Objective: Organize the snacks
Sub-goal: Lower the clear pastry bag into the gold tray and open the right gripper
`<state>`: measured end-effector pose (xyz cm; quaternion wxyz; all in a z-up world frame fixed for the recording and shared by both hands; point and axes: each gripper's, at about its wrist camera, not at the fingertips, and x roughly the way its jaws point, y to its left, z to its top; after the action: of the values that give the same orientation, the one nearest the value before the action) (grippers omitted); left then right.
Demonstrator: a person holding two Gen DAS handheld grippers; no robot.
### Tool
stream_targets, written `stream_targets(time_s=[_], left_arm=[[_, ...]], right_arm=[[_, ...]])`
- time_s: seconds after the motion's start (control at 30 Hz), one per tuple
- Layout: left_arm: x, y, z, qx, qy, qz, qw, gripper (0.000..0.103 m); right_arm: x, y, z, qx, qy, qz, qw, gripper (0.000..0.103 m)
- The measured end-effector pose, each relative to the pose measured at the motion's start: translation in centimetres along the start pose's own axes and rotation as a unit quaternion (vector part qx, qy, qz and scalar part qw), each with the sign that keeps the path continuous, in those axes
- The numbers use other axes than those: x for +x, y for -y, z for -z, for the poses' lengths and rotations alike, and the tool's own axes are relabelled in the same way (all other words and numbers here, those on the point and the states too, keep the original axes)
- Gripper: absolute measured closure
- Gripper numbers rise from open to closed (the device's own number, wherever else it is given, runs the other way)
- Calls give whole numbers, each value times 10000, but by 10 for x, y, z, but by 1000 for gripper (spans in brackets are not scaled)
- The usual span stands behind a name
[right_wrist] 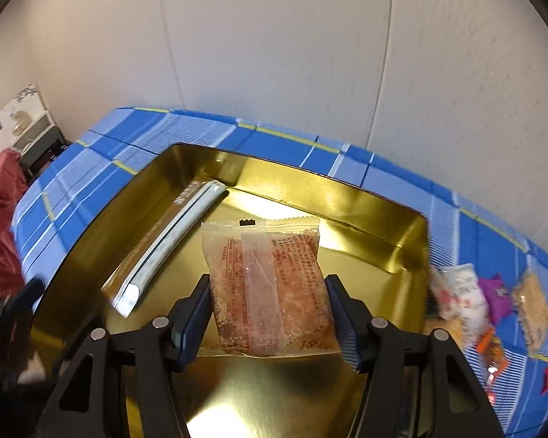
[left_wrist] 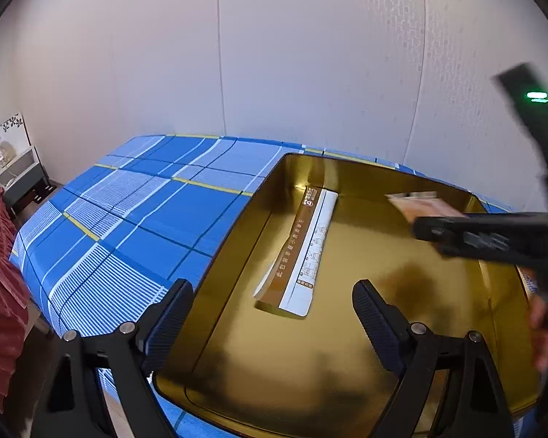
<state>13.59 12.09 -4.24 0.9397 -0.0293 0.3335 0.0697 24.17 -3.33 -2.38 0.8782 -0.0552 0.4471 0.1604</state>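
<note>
A gold tin tray point(left_wrist: 237, 241) point(right_wrist: 383, 241) sits on a blue plaid cloth. A long brown-and-white snack packet point(left_wrist: 299, 252) point(right_wrist: 164, 244) lies inside it near the far left. My right gripper point(right_wrist: 268, 314) is shut on a clear packet of reddish-brown snack point(right_wrist: 266, 284) and holds it above the tray floor; it also shows blurred in the left wrist view point(left_wrist: 416, 226). My left gripper point(left_wrist: 274, 310) is open and empty over the tray's near left edge.
Several loose snack packets point(right_wrist: 464, 292) lie on the cloth right of the tray. A wall stands close behind the table. A red cloth point(left_wrist: 0, 273) and a small shelf point(left_wrist: 18, 171) are at the far left.
</note>
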Motion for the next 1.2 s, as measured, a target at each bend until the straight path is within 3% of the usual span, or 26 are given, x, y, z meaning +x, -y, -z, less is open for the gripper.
stream_targets(time_s=[0.3,0.5,0.8,1.0,1.2], left_arm=[[2,-16,-3,-337,-87,76,9994,12],[5,-23,-3,-534,-150,104,9984,12],[-1,-10,-2,-350,-52,157,9992,10],[-3,4,1,-119,-39,195,9997,9],[-7,14,5,10,17,354,9994,9]], right_arm=[[49,-10,-29,349,-332,-11,9988,42],[60,-11,-36,604,-171,-90,9980,40],[3,20,-28,754,531,-320,9952,39],[-42,44,-8,603,902,-8,9941,39],[-63,81,26,761,873,279,9929,39]])
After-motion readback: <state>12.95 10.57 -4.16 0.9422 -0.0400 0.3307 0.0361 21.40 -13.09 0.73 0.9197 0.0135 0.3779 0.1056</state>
